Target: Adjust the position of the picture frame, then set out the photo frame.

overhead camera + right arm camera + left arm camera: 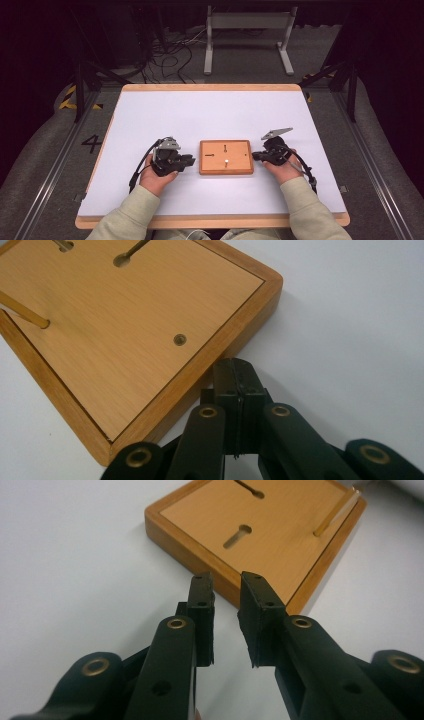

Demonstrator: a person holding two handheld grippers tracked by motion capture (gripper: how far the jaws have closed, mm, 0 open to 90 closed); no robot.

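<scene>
Left gripper [226,587]: jaws parted by a narrow gap, nothing between them; tips seen just short of the near edge of the wooden board [280,535], not clearly touching. Right gripper [235,371]: jaws pressed flat together, nothing held; tips seen at the board's edge [215,360], contact cannot be told.

One wooden board [226,157] is seen in the high view, lying flat between the left gripper [187,161] and the right gripper [256,156]. On the board are counted: two keyhole slots [238,535], one small round hole [179,339], one thin wooden peg [22,311] standing up from it. No brand or label is readable on the board.

One white table [150,115] carries the board, near its front middle. One digit "4" [92,143] is read on the floor, left of the board beyond the table's edge. Two hands, each behind its gripper, in light sleeves.
</scene>
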